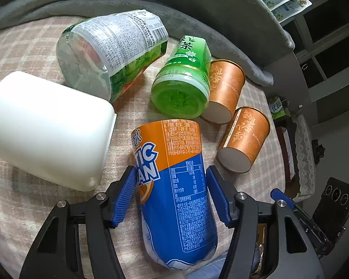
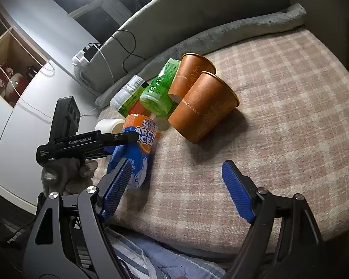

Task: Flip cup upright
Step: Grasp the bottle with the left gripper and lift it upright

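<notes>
A blue and orange cut-bottle cup [image 1: 174, 186] lies on its side on the checked blanket [image 1: 23, 46]. My left gripper [image 1: 171, 174] straddles it with both blue fingers [image 1: 125, 193] close beside its walls; contact is unclear. It also shows in the right wrist view [image 2: 137, 146], with the left gripper [image 2: 118, 139] over it. Two orange paper cups [image 1: 244, 139] [image 1: 225, 88] lie on their sides, also in the right wrist view [image 2: 202, 107] [image 2: 188, 74]. My right gripper [image 2: 176, 179] is open and empty above the blanket, near its front edge.
A white cup [image 1: 48, 130], a clear labelled bottle cup [image 1: 109, 51] and a green bottle cup [image 1: 183, 79] lie on their sides. A grey blanket roll [image 1: 197, 23] runs along the back. The bed's front edge [image 2: 197, 239] is near my right gripper.
</notes>
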Motion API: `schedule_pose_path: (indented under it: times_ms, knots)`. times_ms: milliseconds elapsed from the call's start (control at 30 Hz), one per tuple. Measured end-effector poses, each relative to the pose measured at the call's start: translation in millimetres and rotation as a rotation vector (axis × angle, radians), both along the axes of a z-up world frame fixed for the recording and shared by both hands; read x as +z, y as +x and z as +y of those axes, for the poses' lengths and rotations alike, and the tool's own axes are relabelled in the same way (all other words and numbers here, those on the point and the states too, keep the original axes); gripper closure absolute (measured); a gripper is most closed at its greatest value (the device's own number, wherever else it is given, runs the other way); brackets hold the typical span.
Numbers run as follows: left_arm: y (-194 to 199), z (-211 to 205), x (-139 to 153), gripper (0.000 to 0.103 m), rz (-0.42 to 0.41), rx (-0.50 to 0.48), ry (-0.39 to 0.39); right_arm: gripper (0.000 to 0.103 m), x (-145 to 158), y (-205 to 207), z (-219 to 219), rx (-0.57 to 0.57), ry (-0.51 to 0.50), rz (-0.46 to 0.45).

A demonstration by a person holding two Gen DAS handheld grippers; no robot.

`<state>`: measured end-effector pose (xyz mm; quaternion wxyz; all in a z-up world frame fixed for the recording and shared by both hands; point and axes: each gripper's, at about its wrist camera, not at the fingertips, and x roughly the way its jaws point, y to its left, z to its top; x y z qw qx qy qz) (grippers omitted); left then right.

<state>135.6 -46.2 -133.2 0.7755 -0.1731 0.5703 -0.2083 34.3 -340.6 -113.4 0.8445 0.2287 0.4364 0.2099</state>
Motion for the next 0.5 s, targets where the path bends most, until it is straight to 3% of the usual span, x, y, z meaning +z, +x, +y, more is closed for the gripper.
schedule_pose_path:
  times_ms: [500]
  knots:
    - [-31.1,-17.2,43.0,0.043,-0.277,-0.028,0.122,0.02,0.7,-0.4,4.2,-0.001,-0.013,-0.012]
